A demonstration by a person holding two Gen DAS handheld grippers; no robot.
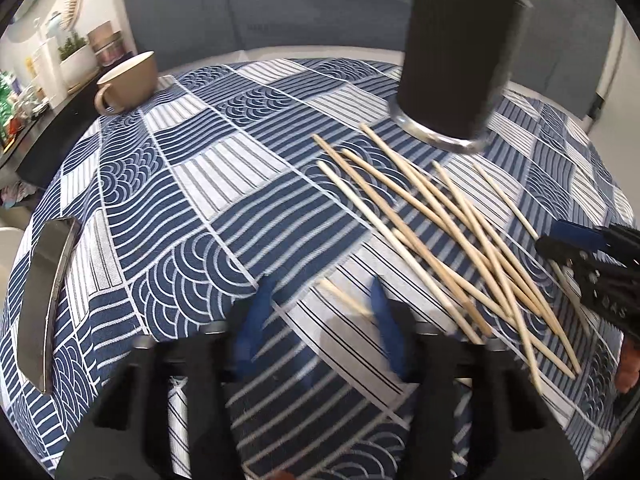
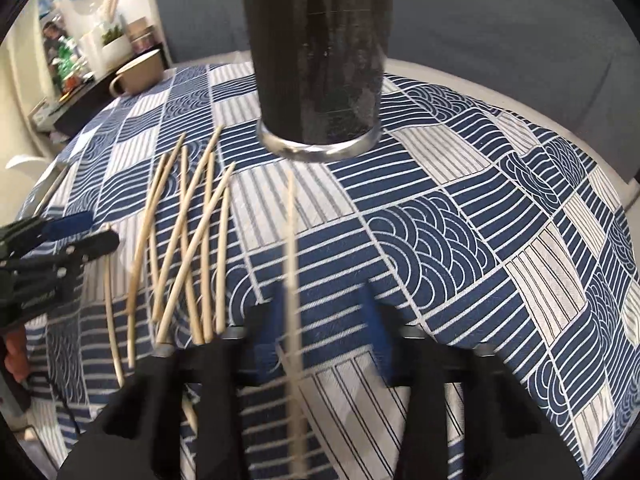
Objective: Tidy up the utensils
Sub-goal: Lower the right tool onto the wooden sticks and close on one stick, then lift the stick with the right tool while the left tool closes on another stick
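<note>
Several pale wooden chopsticks (image 1: pixel 448 236) lie scattered and crossed on the patterned tablecloth, also in the right wrist view (image 2: pixel 192 240). A tall black holder with a metal base ring (image 1: pixel 456 52) stands upright behind them, close ahead in the right wrist view (image 2: pixel 318 52). My left gripper (image 1: pixel 322 300) is open above the cloth, with one chopstick end (image 1: pixel 346 298) lying between its fingers. My right gripper (image 2: pixel 322 312) is open, and one chopstick (image 2: pixel 292 280) lies between its jaws, pointing toward the holder. It shows in the left wrist view (image 1: pixel 560 240) at the right.
A beige mug (image 1: pixel 128 80) stands at the table's far left edge. A dark flat phone-like slab (image 1: pixel 44 296) lies at the left edge. A shelf with a plant and bottles (image 1: pixel 60 52) is beyond the table. The round table (image 2: pixel 520 208) curves away on the right.
</note>
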